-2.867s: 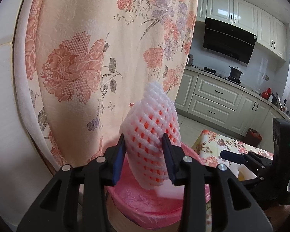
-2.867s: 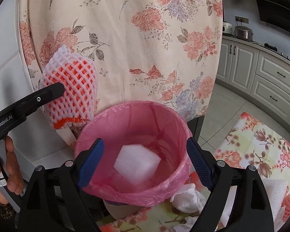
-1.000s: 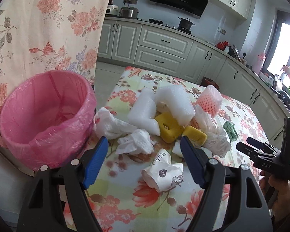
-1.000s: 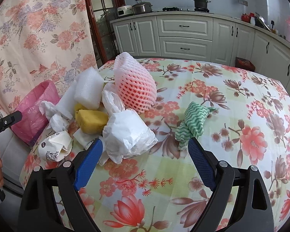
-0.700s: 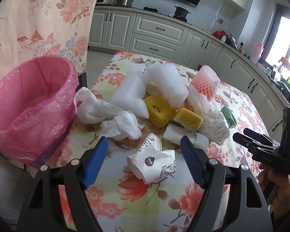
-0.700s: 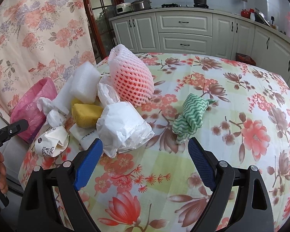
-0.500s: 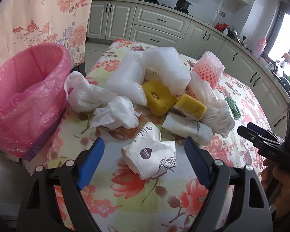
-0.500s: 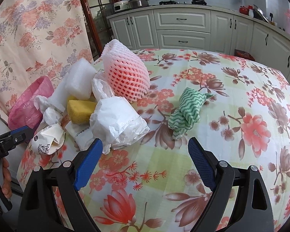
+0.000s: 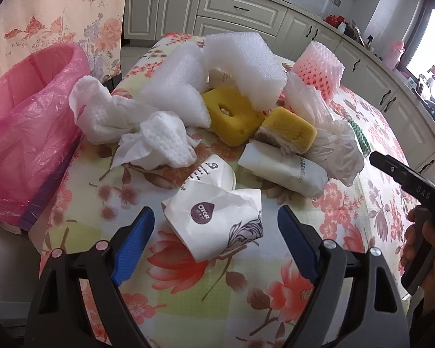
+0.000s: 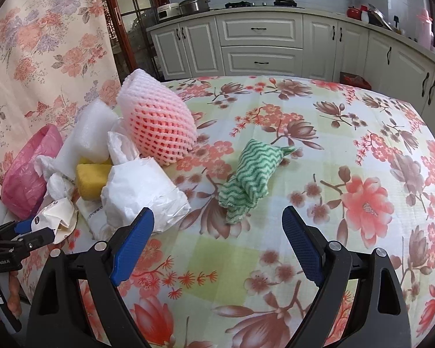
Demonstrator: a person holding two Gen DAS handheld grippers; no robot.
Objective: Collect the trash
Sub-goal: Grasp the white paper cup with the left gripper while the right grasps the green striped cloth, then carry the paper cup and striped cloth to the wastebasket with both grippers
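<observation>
Over the flowered table (image 9: 188,295), the left gripper (image 9: 216,224) hangs with jaws wide and empty around the crushed paper cup (image 9: 214,220), seemingly next for the pink bin (image 9: 29,133), needing only a squeeze, while the right gripper (image 10: 217,229) hangs wide and empty.

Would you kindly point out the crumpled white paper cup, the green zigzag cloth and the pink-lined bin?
crumpled white paper cup (image 9: 214,223), left wrist view, printed side.
green zigzag cloth (image 10: 250,174), right wrist view, middle.
pink-lined bin (image 9: 23,133), left wrist view, outer wall.
</observation>
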